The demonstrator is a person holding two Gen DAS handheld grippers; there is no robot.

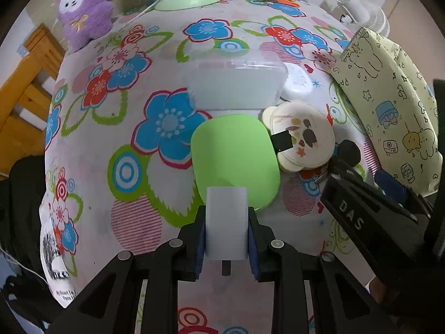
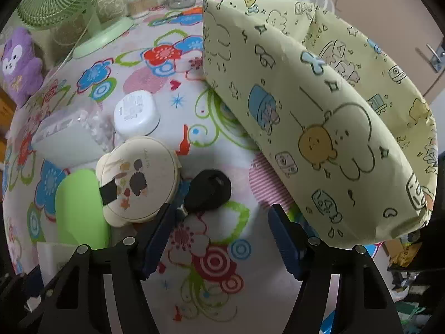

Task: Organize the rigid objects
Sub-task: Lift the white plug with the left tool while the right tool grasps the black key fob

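While its blue pads press both sides of a white block (image 1: 226,222), the left gripper (image 1: 226,246) hangs above a green lid (image 1: 235,158) on the floral tablecloth (image 1: 111,128); a cream compact (image 1: 303,136) lies just right of the lid, a frosted box (image 1: 236,83) beyond it. From the right wrist, the right gripper (image 2: 222,236) stands apart over bare cloth, near a black key fob (image 2: 208,193) beside the compact, with a yellow cartoon-print bag (image 2: 319,117) to the right.

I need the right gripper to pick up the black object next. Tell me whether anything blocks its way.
Nothing visible lies between the open right gripper and the black object; only bare tablecloth. The cream round case sits close beside it, near the gripper's left finger.
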